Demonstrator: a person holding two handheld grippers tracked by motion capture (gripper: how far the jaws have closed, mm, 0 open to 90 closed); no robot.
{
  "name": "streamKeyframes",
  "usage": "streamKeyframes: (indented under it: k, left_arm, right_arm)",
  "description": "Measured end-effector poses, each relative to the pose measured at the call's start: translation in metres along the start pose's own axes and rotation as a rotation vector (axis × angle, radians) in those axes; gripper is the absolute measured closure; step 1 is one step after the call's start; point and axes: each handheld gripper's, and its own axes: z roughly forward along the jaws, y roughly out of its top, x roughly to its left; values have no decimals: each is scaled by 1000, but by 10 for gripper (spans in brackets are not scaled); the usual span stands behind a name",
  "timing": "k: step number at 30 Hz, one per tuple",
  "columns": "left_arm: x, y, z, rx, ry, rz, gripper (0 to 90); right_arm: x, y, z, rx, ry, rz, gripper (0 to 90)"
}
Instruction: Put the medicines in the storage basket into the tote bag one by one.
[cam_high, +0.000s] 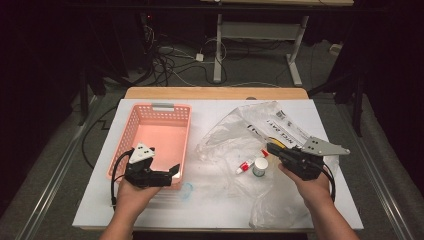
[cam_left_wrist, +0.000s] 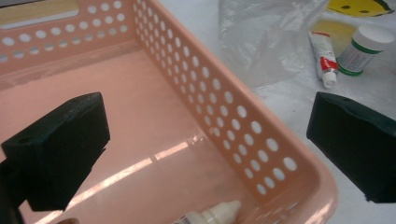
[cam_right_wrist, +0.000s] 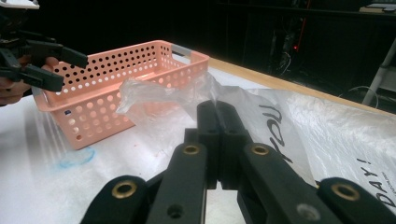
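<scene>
Two claws over one white bench (cam_high: 150, 210), wood edge at 12 o'clock. Size order, big to small:

Plastic bag (cam_high: 260, 145): clear w/ black print, crumpled, spread over R half of bench, approx 3 o'clock from centre. One edge is pinched in R claw (cam_right_wrist: 218, 140); jaws pressed together on the film, which stands up from the jaw tips in R claw view.

Basket (cam_high: 165, 112): pink, perforated walls, grey handle at its 12 o'clock end. Sits L of centre, approx 9 o'clock of bag, apart from it.

L claw (cam_high: 172, 172): at basket's 6 o'clock end, over the near R corner. Jaws wide apart, nothing between them; in L claw view one jaw hangs over basket floor, the other outside the wall over the bench.

Jar (cam_high: 260, 166): small, white, green band, lying on the bag near bench centre, at 9 o'clock of R claw.

Tube (cam_high: 246, 165): white/red, just beside jar at its 9 o'clock, touching or nearly; cannot tell which.

Dropper bottle (cam_left_wrist: 212, 215): white, nozzle tip, lying inside basket at the near wall, below L claw.

Blue ring mark (cam_high: 187, 190) on bench, approx 5 o'clock of basket corner.
</scene>
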Motion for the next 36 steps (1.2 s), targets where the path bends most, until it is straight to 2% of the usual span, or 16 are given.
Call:
streamKeyframes:
  k: [4, 8, 13, 17, 18, 22, 26, 31, 36]
  left_arm:
    - [11, -4, -6, 9, 33, -11, 20]
    - [20, -8, -11, 8, 44, -33, 66]
    - [27, -10, -18, 5, 35, -55, 205]
    - [27, -10, -21, 4, 28, -58, 339]
    - [26, -11, -22, 4, 27, -52, 397]
    - [27, -12, -19, 26, 10, -64, 502]
    - [26, -10, -16, 46, 23, -70, 634]
    - [23, -8, -13, 64, 45, -80, 751]
    - [18, -6, -11, 70, 31, -64, 850]
  right_arm:
    - [0, 0, 0, 2, 0, -3, 900]
    - [0, -1, 1, 5, 0, -2, 900]
    - [0, -1, 1, 8, -2, -1, 900]
    - [1, -2, 1, 16, 1, -3, 900]
    - [1, -3, 1, 20, 0, -2, 900]
    - [1, -4, 2, 27, 3, -3, 900]
    - [1, -4, 5, 31, 5, -7, 900]
    - [-1, -5, 5, 36, 1, -4, 900]
    - [-1, -5, 5, 37, 0, -2, 900]
